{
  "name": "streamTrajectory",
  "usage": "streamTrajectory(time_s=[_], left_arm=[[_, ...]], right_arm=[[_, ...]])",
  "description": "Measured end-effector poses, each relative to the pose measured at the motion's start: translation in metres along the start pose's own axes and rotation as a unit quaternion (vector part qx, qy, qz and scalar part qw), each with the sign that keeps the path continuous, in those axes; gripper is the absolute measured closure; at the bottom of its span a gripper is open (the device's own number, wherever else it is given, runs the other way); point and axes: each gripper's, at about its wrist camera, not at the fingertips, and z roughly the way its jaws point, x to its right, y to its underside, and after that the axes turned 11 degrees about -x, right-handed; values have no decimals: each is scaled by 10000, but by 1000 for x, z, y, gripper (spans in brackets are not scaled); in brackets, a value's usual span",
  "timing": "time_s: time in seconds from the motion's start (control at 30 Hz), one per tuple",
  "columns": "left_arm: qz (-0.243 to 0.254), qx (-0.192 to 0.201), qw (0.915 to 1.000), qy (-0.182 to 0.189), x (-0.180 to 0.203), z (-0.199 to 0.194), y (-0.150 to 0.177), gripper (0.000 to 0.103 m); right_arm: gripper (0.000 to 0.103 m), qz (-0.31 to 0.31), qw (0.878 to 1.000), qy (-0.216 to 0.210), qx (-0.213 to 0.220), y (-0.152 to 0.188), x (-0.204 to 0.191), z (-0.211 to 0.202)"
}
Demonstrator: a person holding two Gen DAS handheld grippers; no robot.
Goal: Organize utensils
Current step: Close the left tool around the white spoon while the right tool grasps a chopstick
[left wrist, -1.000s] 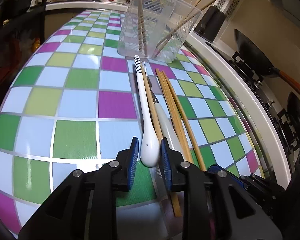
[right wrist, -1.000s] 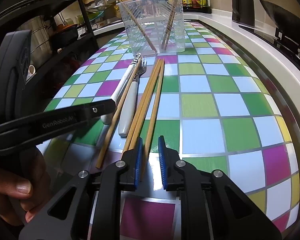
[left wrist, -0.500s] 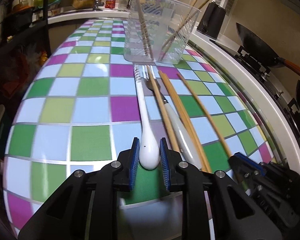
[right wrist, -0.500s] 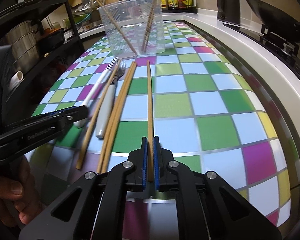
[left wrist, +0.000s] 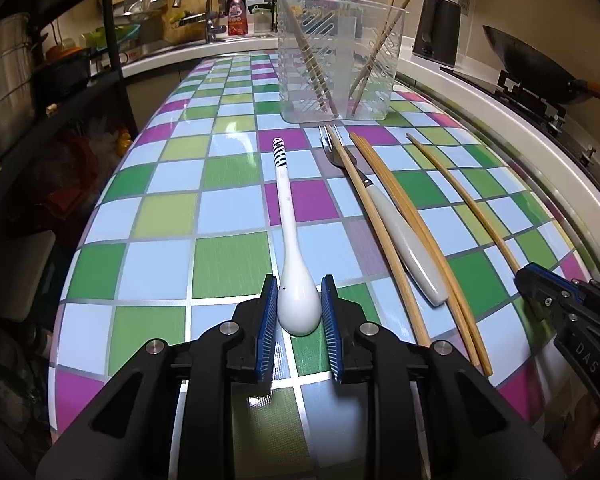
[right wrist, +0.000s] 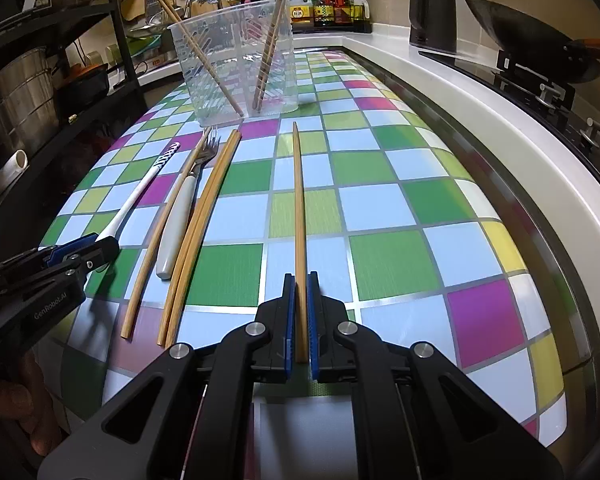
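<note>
Left gripper [left wrist: 299,312] low over checkered bench [left wrist: 228,208], level, jaws clamped on bowl of white ceramic spoon with striped handle tip [left wrist: 290,248]. Right gripper [right wrist: 300,316] alongside, jaws clamped on near end of single bamboo chopstick [right wrist: 299,216], aimed toward clear plastic utensil holder [right wrist: 236,76]. White-handled fork [right wrist: 184,208] between loose chopsticks.

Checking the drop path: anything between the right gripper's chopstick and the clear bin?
Nothing visible. The right gripper is shut on the chopstick, which points toward the clear bin over bare checkered table. The fork and the loose chopsticks lie off to the left of that line.
</note>
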Motion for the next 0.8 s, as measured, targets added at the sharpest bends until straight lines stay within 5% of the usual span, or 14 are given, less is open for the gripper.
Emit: streamTrajectory(time_s=[0.8], left_arm=[[-235,500,9981,-263,7,-3,13,79]], right_arm=[[95,-228,9982,281,477,12,-8,0]])
